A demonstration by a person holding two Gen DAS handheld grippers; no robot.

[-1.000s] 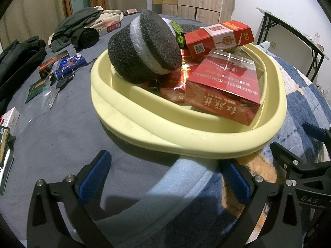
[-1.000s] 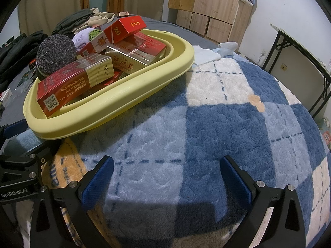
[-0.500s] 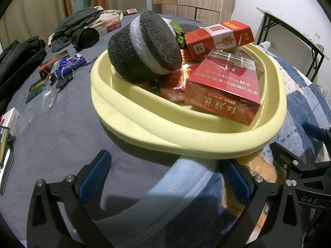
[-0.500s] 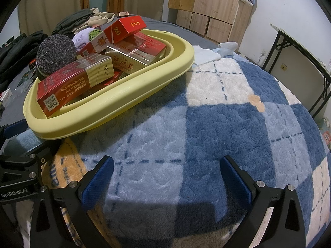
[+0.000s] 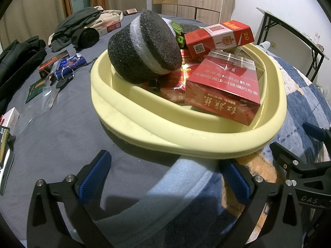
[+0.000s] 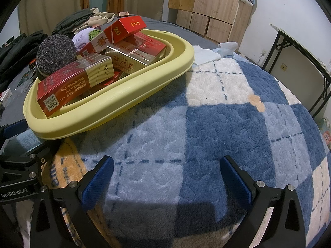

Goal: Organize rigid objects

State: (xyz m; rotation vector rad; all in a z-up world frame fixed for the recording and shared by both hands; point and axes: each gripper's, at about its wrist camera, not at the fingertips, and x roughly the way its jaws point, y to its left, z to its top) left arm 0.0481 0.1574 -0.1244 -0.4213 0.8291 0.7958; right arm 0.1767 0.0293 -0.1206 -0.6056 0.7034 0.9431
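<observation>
Left wrist view shows the left gripper [image 5: 165, 173] low over the bed, jaws spread wide with nothing between them, pointed at the near rim of the yellow basin [image 5: 206, 142]. The basin sits partly on the grey sheet [image 5: 62, 136] and partly on the plaid fleece blanket [image 6: 206, 124], and it is already heaped: a black-and-white foam puck [image 5: 144, 47] leans against the far left wall, a red cigarette carton [image 5: 223, 97] lies tilted across the near right, and a second red pack [image 5: 219, 36] perches on top of the pile. The right gripper [image 6: 167, 175] hangs over bare blanket to the right of the basin, equally wide open and empty.

Loose items remain on the sheet at far left: a key with ring [image 5: 60, 82], a blue wrapper [image 5: 76, 62] and a dark pack [image 5: 51, 64], near a heap of dark clothes [image 5: 76, 26].

The risk, as I see it, is the stack itself. The top pack looks lightly balanced, so a nudge to the rim or one more item dropped on it could send it over the low wall. The soft blanket under one side may also let the basin tip if pressed.
</observation>
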